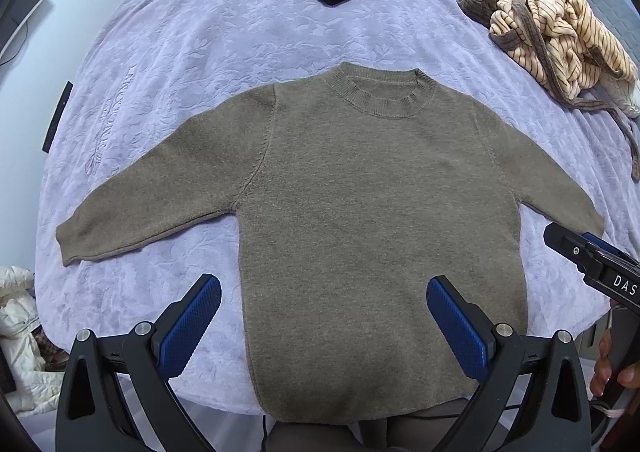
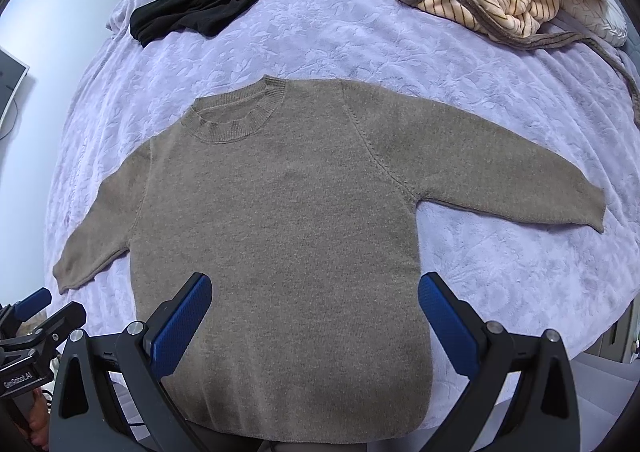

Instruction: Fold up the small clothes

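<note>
Sweater flat ahead of left gripper and right gripper (both agape, empty); fold unstarted, sleeve grab likely next.

Both grippers wide apart, empty

The right claw shows only partly at the left wrist view's right edge, so how its jaws stand cannot be told there. A hand beneath it is cut off; only fingertips show. The sweater hem dips out of sight over the bed edge. Embossed lettering on the bedspread is too distorted to read. A white padded item at lower left is cropped and unclear.
</note>
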